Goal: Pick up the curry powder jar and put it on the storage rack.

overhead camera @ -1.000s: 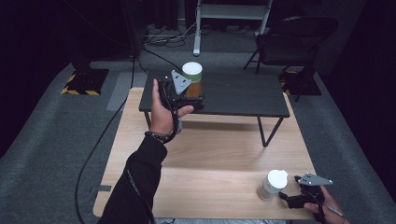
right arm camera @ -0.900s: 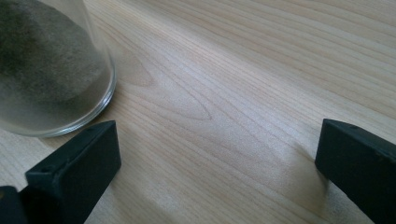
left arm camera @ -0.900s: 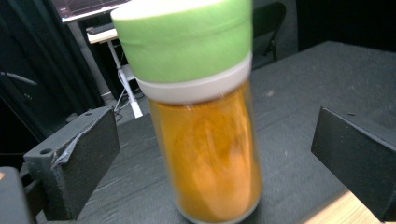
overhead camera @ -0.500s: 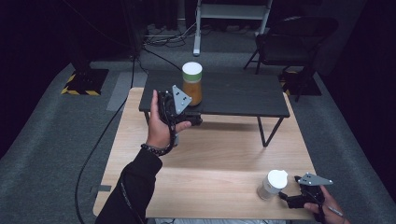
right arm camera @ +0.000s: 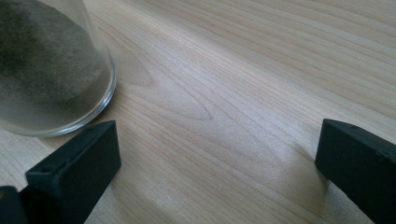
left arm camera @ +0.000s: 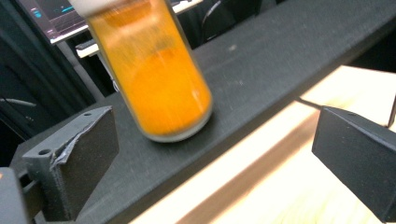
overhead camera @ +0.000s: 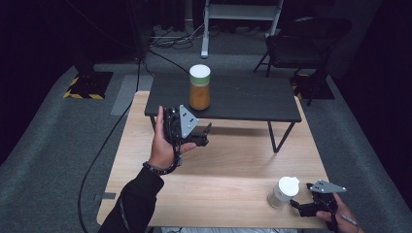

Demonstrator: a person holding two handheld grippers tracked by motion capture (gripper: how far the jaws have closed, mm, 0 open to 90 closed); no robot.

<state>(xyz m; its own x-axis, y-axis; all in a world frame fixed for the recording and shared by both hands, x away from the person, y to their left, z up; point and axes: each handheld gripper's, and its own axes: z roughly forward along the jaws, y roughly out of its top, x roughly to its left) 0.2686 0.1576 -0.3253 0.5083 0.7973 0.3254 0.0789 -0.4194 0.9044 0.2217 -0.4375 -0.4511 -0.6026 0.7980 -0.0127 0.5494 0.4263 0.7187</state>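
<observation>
Left tool [overhead camera: 201, 135]: jaws spread wide, nothing between them. It is held in the air over the far part of the light wooden desk [overhead camera: 218, 179], just short of the front edge of the low black desk [overhead camera: 252, 99], jaws pointing toward that edge. In the left gripper view the jaws frame the orange-filled jar [left arm camera: 156, 79]; the jar is blurred there and touches neither jaw. The grey three-cornered plate sits on top of the tool, with a person's hand [overhead camera: 163, 145] wrapped around the body, a beaded band at the wrist and a dark sleeve behind it.

Orange-filled jar [overhead camera: 199, 88]: upright on the black desk, near its front edge and left of centre, white lid with a green band under it. Near the left tool, apart from it.

Right tool [overhead camera: 297, 206]: jaws wide, empty, low over the wooden desk at its near right corner. In the right gripper view the left jaw lies just beside the base of a clear glass jar [right arm camera: 46, 70] holding grey-brown powder; whether they touch cannot be told. In the high view this jar [overhead camera: 283, 192] stands upright with a white lid, immediately left of the tool.

Beyond the desks: grey carpet, black cables, a dark chair [overhead camera: 306, 43].
</observation>
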